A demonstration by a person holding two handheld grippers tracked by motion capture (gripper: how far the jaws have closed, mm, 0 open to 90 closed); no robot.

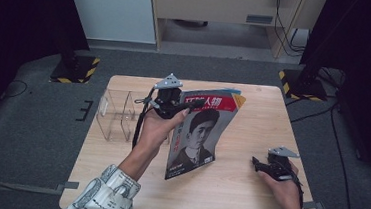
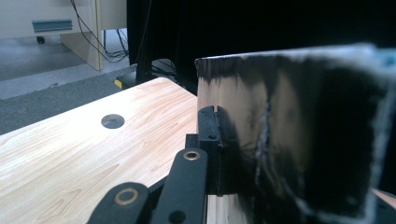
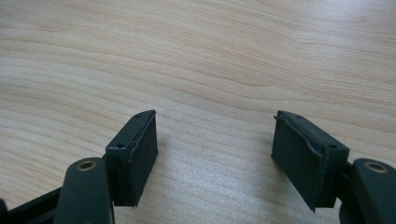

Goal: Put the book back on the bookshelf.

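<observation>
A pale wood-grain desk [image 1: 247, 189] with rounded corners stands on grey carpet [image 1: 26, 122]; behind it are a white panel [image 1: 113, 8], light wooden furniture with trailing cables [image 1: 285, 27], and two dark stands on bases [image 1: 76, 68] edged in yellow-and-black stripes. A round hole [image 2: 112, 121] pierces the desktop in my left gripper view. A clear plastic holder [image 1: 117, 114] with upright dividers sits at the desk's left part. My left gripper [image 1: 166, 103], raised above the desk, has its jaws closed on the upper left edge of a magazine [image 1: 198, 135], which hangs tilted with its lower corner near or on the desk; the glossy cover bears a red title band and a black-and-white portrait. My right gripper [image 1: 261, 163] rests low at the desk's right side, well apart from the magazine, its flat black padded jaws wide apart over bare wood.
</observation>
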